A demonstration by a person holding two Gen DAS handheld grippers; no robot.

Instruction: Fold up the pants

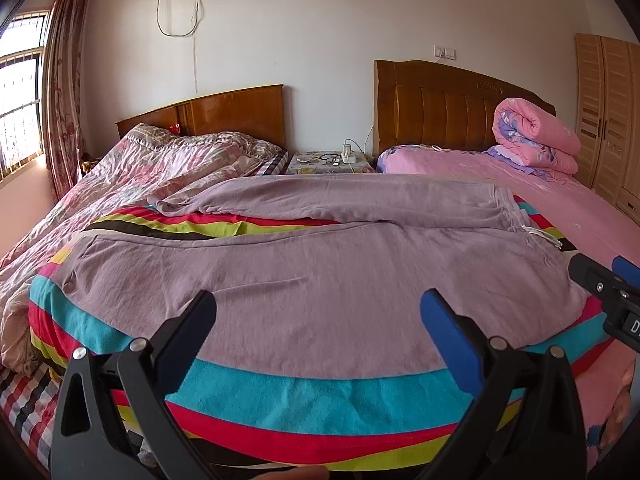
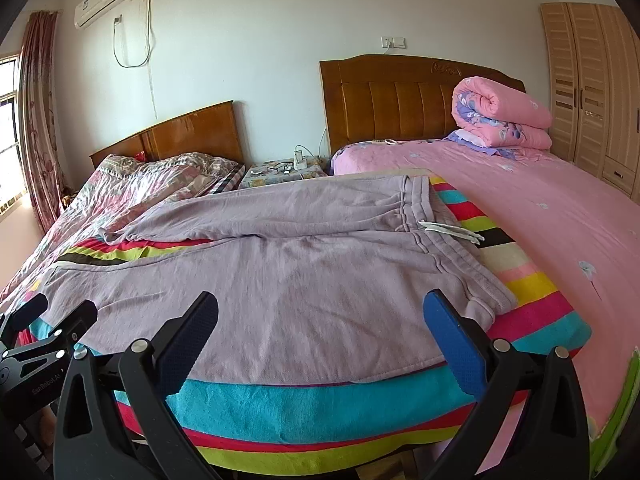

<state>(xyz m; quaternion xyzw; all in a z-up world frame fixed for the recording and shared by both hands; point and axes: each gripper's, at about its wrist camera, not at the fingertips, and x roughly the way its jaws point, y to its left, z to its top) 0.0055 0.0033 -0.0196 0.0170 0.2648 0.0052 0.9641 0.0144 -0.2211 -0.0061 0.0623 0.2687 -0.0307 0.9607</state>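
Lilac pants (image 1: 304,280) are lying flat on the striped blanket (image 1: 320,396) on the bed, waistband to the right. Left gripper (image 1: 318,320) and right gripper (image 2: 320,320) are hovering at the near edge, both with fingers spread apart, holding nothing.

Striped blanket (image 2: 320,404) covers raised surface; lilac pants (image 2: 280,280) spread flat on it.

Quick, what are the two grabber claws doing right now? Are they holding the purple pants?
Left gripper: open, holding nothing, poised over the purple pants.
Right gripper: open, holding nothing, near the waistband end.
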